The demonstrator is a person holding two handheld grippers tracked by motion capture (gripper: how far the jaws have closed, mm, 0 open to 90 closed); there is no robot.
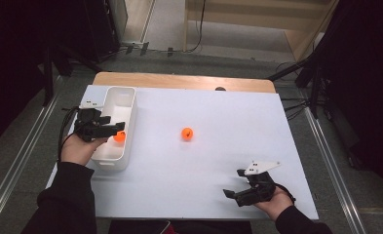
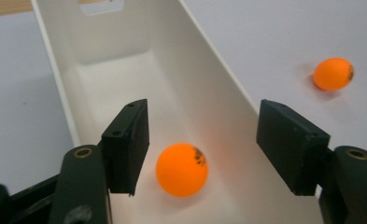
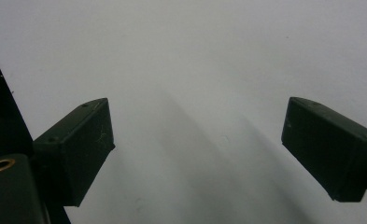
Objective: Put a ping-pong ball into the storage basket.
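Left gripper hangs over the white bin at the counter's left edge, jaws parted, not gripping; an orange ball lies loose on the bin floor between them. Second orange ball sits mid-counter, right of the bin, well apart from both grippers, somewhat nearer the left one. Right gripper rests near the counter's front right, released, empty, ball up-left of it. Likely next pick: that ball.

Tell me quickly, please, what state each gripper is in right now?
Left gripper: open, over the white bin; the orange ball lies free between its jaws.
Right gripper: open, holding nothing.
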